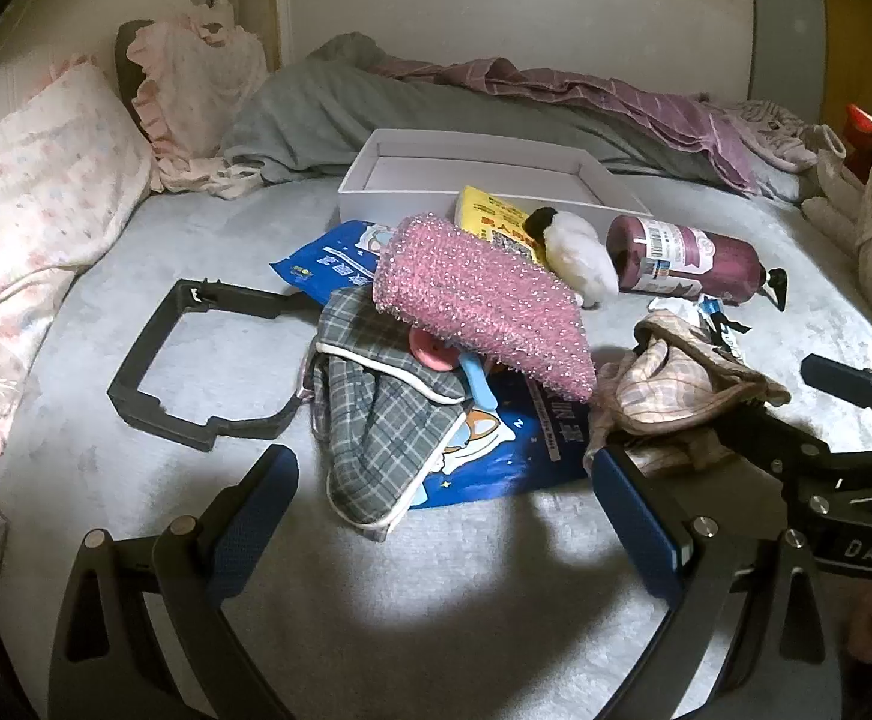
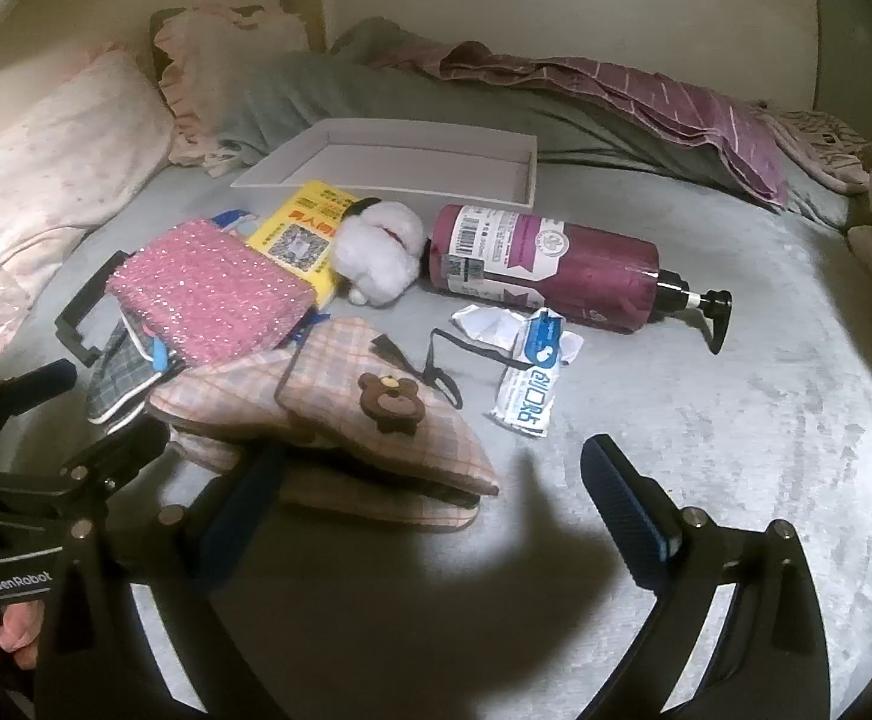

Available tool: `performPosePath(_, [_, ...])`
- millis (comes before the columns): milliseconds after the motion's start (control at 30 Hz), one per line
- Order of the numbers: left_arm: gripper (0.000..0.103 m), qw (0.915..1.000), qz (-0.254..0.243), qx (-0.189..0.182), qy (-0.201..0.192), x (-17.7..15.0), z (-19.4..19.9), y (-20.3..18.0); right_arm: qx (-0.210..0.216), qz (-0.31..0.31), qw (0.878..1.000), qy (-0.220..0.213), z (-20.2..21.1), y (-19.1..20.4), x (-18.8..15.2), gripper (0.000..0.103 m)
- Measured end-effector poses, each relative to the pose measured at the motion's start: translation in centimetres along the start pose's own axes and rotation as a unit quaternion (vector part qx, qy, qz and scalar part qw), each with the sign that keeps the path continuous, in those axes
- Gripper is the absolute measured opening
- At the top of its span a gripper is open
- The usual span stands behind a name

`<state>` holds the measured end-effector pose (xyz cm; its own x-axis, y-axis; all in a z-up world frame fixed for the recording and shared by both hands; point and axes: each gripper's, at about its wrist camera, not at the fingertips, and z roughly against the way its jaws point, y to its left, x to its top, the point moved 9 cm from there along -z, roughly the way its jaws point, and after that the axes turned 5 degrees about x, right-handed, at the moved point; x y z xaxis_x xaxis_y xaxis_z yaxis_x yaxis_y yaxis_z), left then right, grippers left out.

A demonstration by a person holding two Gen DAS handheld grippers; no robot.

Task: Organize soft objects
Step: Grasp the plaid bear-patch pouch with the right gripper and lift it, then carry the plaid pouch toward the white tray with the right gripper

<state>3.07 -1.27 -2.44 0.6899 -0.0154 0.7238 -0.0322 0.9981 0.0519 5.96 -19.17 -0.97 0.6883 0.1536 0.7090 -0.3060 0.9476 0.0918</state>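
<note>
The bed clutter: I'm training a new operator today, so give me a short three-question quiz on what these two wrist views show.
1. True or false: the white box already holds the white plush toy.
2. Multiple choice: the purple pump bottle is A) upright, B) lying on its side, C) inside the box.
3. Fill in: the brown bear patch sits on the pink plaid ____.

Key: 1 false, the box looks empty and the toy lies in front of it; 2 B; 3 pouch.
</note>
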Motion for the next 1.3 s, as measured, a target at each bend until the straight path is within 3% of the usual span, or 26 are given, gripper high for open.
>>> performPosePath(100, [0.099, 0.9998, 0.006, -0.001, 0.016, -0.3, -0.4, 0.2, 0.008, 0.000, 1.000, 0.005, -0.2, 0.2, 0.0, 0.094])
performPosePath(333, [0.100, 0.9926, 0.034, 0.007, 0.117, -2.2, -3.9, 1.4, 0.024, -0.009, 0.999, 0.020, -0.8, 0.3, -0.2, 0.093])
performPosePath(500, [0.103, 0.9928, 0.018, 0.024, 0.116, -2.4, -4.2, 1.0, 0.032, -0.023, 0.999, 0.029, -1.1, 0.0, -0.4, 0.092])
performPosePath(733, [0.103, 0.9934, 0.026, 0.016, 0.110, -2.4, -4.3, 1.1, 0.043, -0.015, 0.998, 0.031, -1.0, 0.4, 0.1, 0.089])
performPosePath(1067, [0.103, 0.9934, 0.021, 0.018, 0.111, -2.3, -4.4, 1.1, 0.085, -0.036, 0.995, 0.039, -2.2, 1.1, 1.8, 0.089])
performPosePath(1300, [0.103, 0.9935, 0.023, 0.016, 0.110, -2.2, -4.5, 1.2, 0.122, -0.060, 0.988, 0.069, -3.5, 1.8, 0.9, 0.089])
